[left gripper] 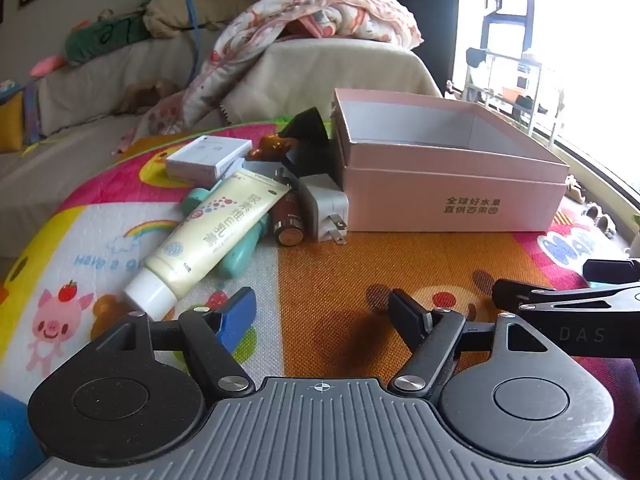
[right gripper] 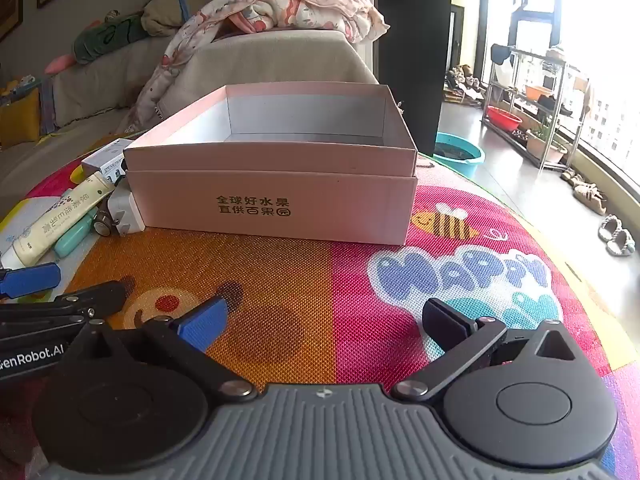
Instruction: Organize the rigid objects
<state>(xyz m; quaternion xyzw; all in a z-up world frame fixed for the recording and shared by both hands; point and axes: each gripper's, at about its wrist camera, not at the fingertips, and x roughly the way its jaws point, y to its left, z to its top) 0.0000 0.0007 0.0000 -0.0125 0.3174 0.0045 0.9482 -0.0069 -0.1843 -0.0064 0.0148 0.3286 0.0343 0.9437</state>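
An open pink box [left gripper: 448, 184] stands on the colourful play mat, and it also shows in the right wrist view [right gripper: 276, 196]; what shows of its inside looks empty. Left of it lies a pile: a cream tube [left gripper: 212, 236], a white plug adapter [left gripper: 326, 208], a brown battery [left gripper: 289, 220], a teal item [left gripper: 240, 252], a small white box [left gripper: 208, 158] and a black object [left gripper: 308, 136]. My left gripper [left gripper: 324, 312] is open and empty, near the tube's cap. My right gripper [right gripper: 324, 320] is open and empty, in front of the box.
A covered sofa [left gripper: 120, 80] with a blanket [left gripper: 320, 12] and cushions stands behind the mat. A blue basin [right gripper: 460, 156], a rack [right gripper: 532, 112] and slippers [right gripper: 616, 236] are on the floor to the right by the window. The mat edge curves at the right.
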